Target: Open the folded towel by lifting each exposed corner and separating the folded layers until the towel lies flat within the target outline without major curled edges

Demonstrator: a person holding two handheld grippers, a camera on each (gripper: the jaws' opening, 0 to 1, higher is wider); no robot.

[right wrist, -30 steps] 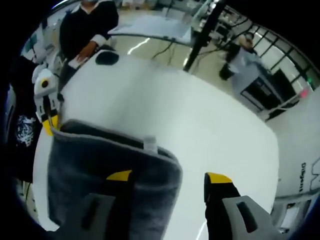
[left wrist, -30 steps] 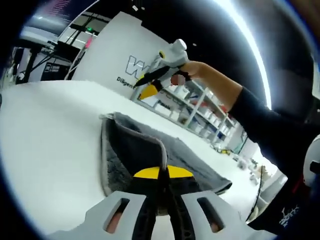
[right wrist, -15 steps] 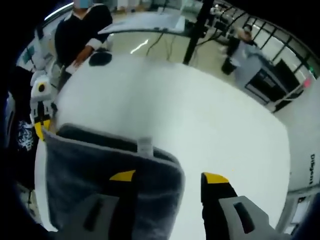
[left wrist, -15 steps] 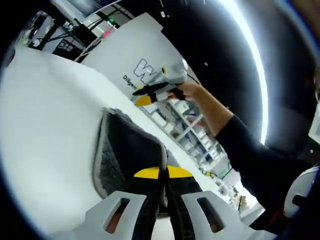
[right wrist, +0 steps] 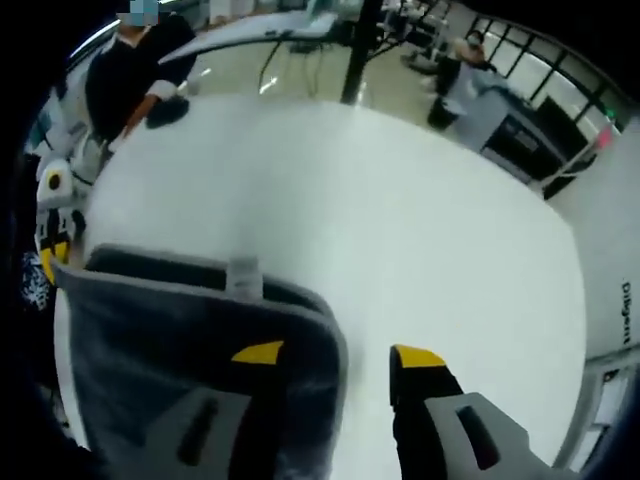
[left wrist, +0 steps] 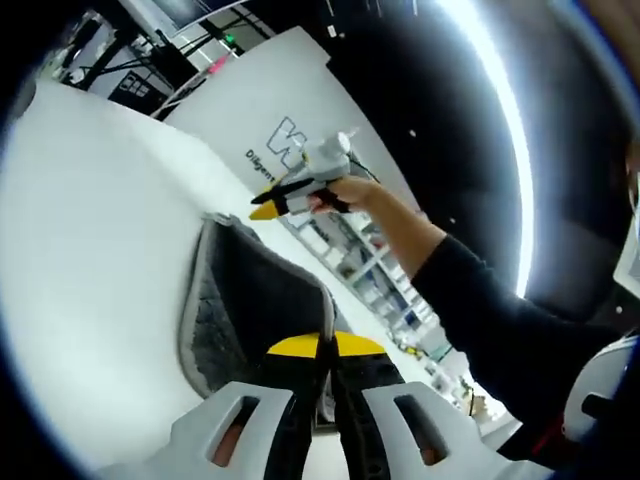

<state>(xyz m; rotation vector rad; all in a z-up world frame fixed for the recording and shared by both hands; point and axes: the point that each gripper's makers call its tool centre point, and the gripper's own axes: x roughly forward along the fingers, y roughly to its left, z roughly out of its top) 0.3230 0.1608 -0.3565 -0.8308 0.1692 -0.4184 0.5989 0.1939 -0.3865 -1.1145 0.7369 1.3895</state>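
With the left hand-held gripper (left wrist: 322,352) clamped on the grey towel's (left wrist: 250,300) near corner above the white tabletop (left wrist: 90,260), the right hand-held gripper (right wrist: 335,358), jaws apart, probably straddling the towel's 3 o'clock edge, should pinch only the top layer.

Dark grey towel (right wrist: 190,330) with pale grey edging, white table (right wrist: 400,240), yellow-tipped grey tongs (right wrist: 330,355)

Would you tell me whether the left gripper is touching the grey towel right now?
Touching. In the left gripper view, the left gripper has its yellow-tipped jaws closed together on a raised fold of the grey towel, with no gap visible between them.
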